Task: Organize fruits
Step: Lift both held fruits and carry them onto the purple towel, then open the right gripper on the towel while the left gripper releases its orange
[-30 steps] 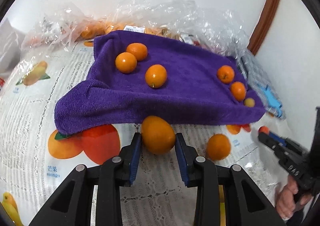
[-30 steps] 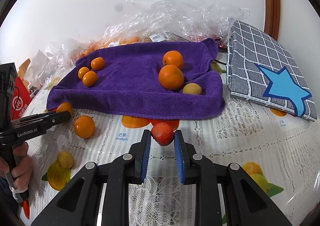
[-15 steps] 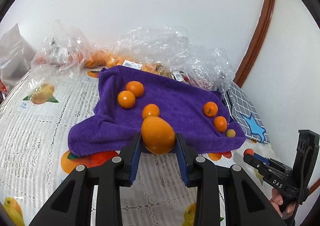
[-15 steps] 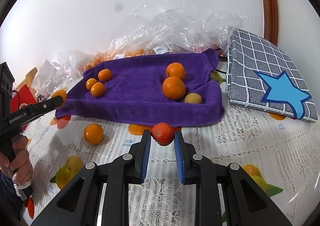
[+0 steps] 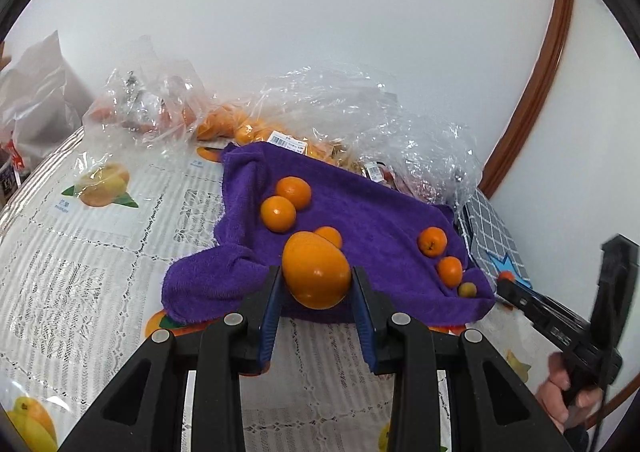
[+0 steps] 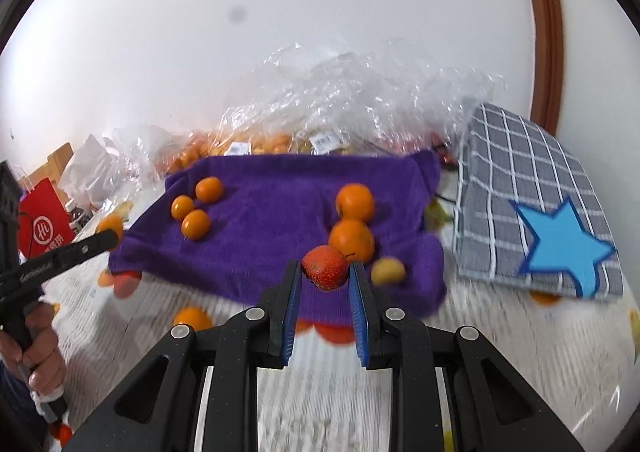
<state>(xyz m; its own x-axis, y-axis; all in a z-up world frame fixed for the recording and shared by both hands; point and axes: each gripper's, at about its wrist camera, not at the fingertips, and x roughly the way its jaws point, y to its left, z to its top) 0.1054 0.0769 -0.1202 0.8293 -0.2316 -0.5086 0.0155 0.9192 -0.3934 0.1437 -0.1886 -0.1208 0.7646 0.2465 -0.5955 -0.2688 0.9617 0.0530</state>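
The table's got a white lace-pattern tablecloth [image 5: 80,284] with printed fruit pictures on it. Spread right on top is a fuzzy purple towel [image 5: 372,212], with crinkly clear plastic bags [image 5: 352,108] (full of orange fruit, looks like) piled behind it by the wall. A grey checked cushion with a blue star [image 6: 532,196] lies beside the towel, and one loose small orange fruit [image 6: 191,318] sits on the cloth.

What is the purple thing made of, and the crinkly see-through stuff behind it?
The purple cloth looks like soft terry fabric, probably microfibre: it has a fuzzy, matte nap and folds floppily at its edges. The see-through bags look like thin plastic film: glossy, wrinkled, with bright glints and fruit showing through.
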